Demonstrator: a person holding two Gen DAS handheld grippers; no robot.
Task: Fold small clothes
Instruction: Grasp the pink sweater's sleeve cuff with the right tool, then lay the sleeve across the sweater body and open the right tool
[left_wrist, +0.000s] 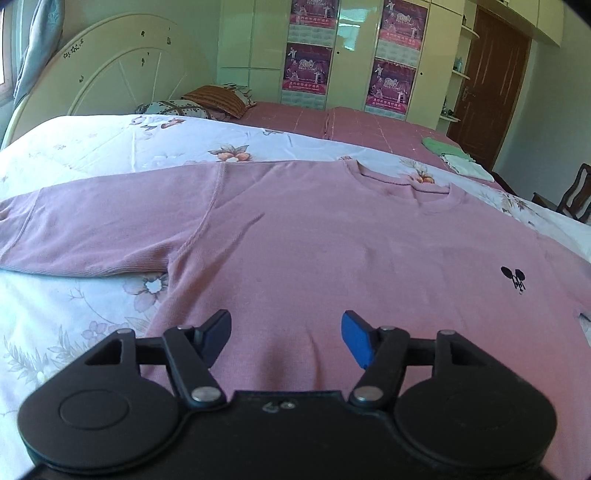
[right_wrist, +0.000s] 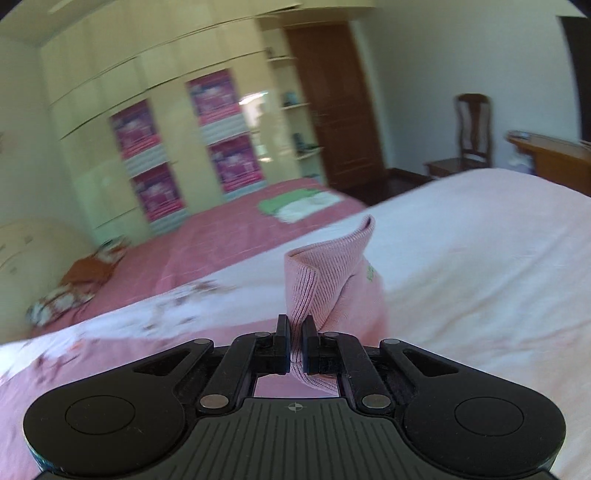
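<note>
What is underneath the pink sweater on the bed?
The pink sweater lies spread on a white floral sheet, which shows around its sleeve and collar. Whatever is directly beneath its body is covered.

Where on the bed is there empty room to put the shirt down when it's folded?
The floral sheet between the pink shirt and the headboard is bare. So is the pink bedspread between the pillows and the folded green and white clothes. The shirt fills the near part.

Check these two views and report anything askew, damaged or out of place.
Nothing stands out. The pink sweater lies flat on the floral bedsheet; the right gripper pinches its ribbed cuff, and the left gripper is open above it.
</note>
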